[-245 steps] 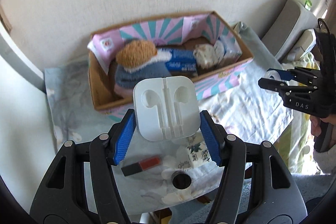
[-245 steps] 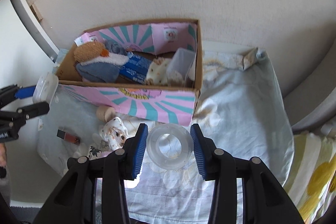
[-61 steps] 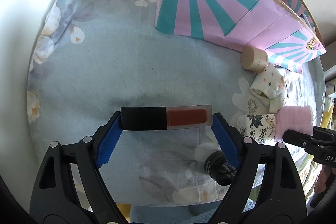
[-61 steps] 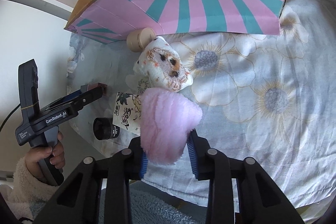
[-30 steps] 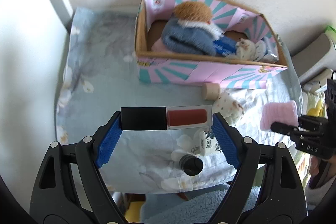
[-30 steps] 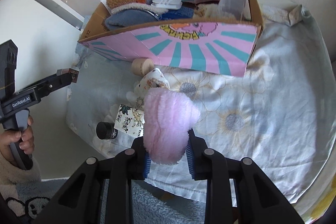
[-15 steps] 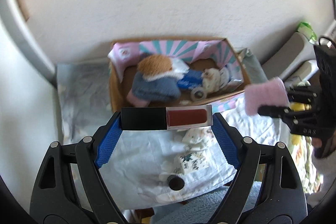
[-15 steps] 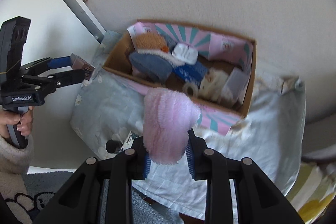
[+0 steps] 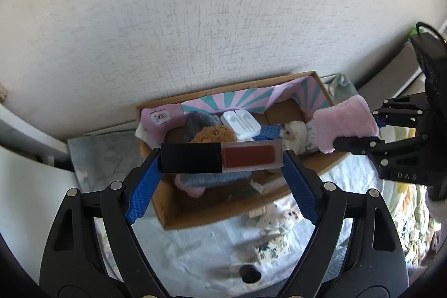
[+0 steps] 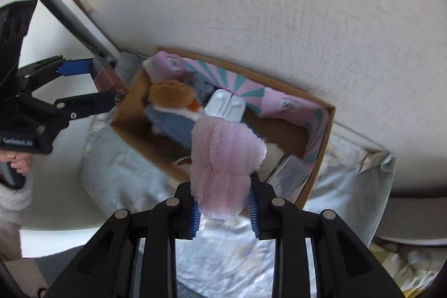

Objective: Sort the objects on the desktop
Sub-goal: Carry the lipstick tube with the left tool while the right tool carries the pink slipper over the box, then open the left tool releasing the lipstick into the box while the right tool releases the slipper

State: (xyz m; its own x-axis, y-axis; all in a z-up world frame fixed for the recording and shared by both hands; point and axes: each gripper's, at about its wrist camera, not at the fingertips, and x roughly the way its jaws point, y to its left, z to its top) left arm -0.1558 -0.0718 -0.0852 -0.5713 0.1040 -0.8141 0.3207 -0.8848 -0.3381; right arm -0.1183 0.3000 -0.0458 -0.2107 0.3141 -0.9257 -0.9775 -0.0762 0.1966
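Left fingers [image 9: 145, 186]: I pinch the lip gloss [image 9: 222, 159] by its ends, over the box [image 9: 195, 219].
Right fingers [image 10: 195, 217]: squeezed tight on the pink fluffy cloth [image 10: 223, 155].
Next: I go low, then let go gently inside.

Both claws (loads gripped) have risen above the box [image 9: 195, 219].

The box [image 9: 192, 217] is brown outside, with pink and teal stripes inside. The cloth [image 10: 223, 158] is fluffy pink. The tube [image 9: 222, 159] is black and dark red. The pads [image 9: 144, 193] are blue. The sheet [image 9: 195, 256] is pale blue.
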